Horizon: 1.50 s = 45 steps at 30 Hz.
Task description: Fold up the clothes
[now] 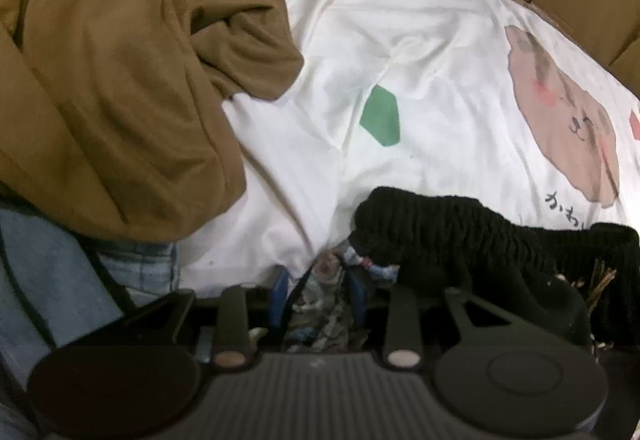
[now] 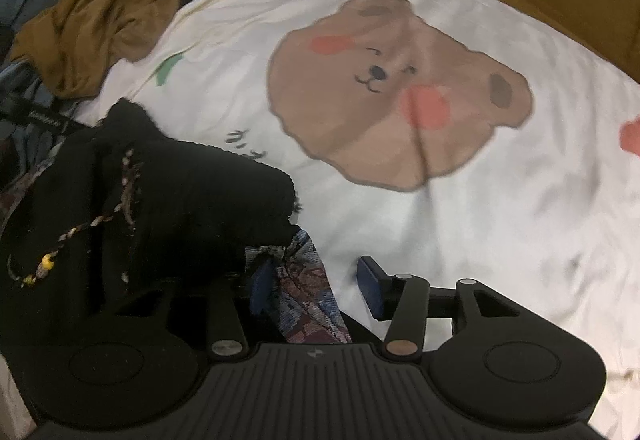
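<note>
white bear-print shirt [image 2: 460, 200], mustard garment [image 1: 120, 80], black knit [image 2: 180, 192], multicoloured patterned cloth [image 2: 304, 304]

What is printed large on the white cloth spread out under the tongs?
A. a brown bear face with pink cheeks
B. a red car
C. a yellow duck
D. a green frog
A: the right wrist view shows a brown bear face with pink cheeks on the white cloth.

The bear print [image 1: 568, 112] is cut off by the right edge of the left wrist view. In the right wrist view, the left pad [image 2: 262, 290] is partly hidden by patterned cloth [image 2: 308, 304] and a black knit [image 2: 192, 192]. The writing [image 2: 244, 144] is blurred and half covered. A red shape [image 2: 631, 136] is cropped at right.
</note>
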Available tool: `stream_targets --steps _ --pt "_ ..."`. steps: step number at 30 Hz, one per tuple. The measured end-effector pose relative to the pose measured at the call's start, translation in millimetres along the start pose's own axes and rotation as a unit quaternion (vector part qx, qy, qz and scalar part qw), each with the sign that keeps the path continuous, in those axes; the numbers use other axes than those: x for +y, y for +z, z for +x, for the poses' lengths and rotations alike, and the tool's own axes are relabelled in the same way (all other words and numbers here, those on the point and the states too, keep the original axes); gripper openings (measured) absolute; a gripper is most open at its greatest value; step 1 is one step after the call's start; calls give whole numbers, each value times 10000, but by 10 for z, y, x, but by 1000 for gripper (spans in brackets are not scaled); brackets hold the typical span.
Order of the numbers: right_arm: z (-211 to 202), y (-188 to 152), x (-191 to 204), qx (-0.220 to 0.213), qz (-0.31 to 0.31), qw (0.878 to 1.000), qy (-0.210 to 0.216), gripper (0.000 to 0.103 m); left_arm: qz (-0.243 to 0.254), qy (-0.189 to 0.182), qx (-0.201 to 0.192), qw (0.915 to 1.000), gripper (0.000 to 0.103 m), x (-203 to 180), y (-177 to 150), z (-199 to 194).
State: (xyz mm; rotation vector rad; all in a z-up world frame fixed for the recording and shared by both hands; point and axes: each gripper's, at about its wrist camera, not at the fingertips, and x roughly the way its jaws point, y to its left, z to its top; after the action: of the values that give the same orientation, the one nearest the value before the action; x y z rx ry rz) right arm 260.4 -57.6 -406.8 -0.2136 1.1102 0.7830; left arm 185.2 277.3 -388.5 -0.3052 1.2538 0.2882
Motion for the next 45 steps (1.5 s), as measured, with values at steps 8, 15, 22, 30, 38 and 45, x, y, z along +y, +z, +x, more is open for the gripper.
stream_targets --steps 8,15,22,30,38,45 --pt "52 -11 14 74 -149 9972 727 2 154 36 -168 9997 2 -67 15 -108" --pt "-239 -147 -128 -299 246 9983 439 1 154 79 -580 9982 2 -151 21 -382" --pt "-697 -214 -421 -886 637 9940 -21 1 145 -39 -945 9954 2 -318 231 -628" --pt "-1022 -185 -776 -1366 997 9835 -641 0 618 -381 -1283 9891 2 -760 550 -694" --pt "-1226 -91 -1158 -1622 1145 9742 -1073 1 941 -679 -1544 9812 2 -1208 931 -613" --pt "-1359 44 -1371 -1862 1196 9644 -1448 0 1126 -772 -1782 9745 2 -1466 1231 -564"
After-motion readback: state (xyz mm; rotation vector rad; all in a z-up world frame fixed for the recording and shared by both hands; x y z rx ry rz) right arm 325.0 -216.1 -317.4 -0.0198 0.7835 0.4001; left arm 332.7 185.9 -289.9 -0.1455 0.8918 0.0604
